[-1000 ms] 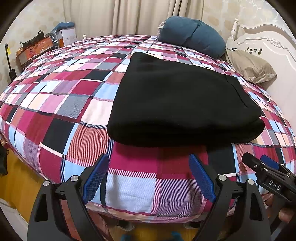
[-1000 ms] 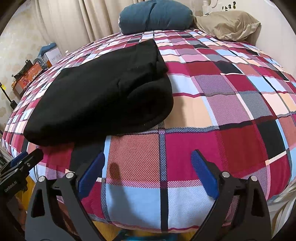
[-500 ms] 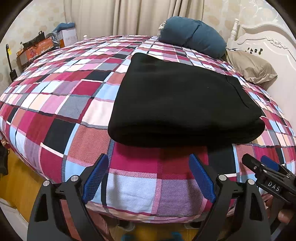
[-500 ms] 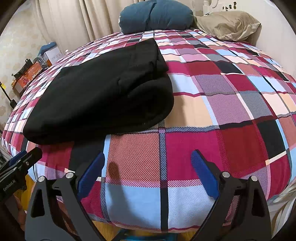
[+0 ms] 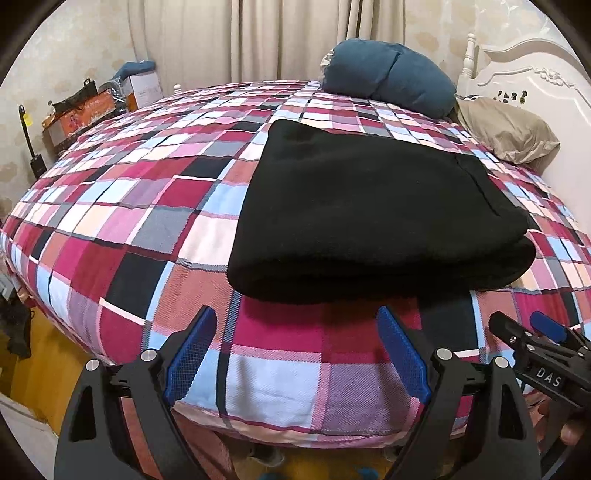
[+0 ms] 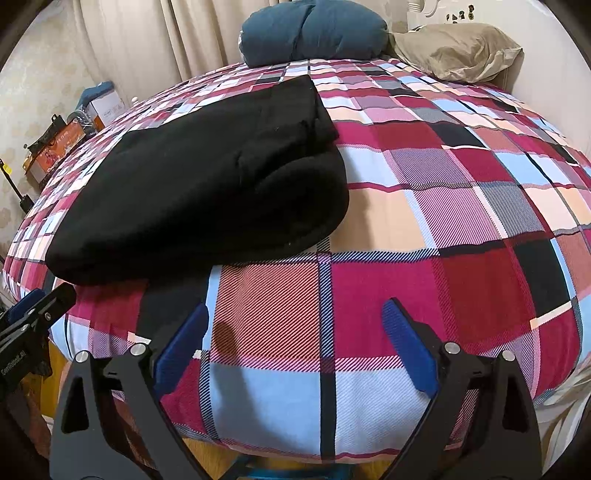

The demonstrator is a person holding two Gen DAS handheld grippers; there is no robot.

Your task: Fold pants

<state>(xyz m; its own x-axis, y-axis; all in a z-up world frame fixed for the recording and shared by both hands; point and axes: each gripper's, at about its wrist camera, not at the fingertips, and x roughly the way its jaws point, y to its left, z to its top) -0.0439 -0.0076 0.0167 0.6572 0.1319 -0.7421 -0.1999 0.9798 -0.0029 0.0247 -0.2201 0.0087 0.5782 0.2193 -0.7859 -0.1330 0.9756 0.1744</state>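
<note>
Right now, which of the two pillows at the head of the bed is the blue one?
The blue pillow lies toward the curtain side; the beige pillow lies beside it, nearer the white headboard.

The left gripper has a black frame with silver screws and blue ribbed fingers. The right gripper looks the same. A white "DAS" label is on its side, and bare skin shows under it.
</note>
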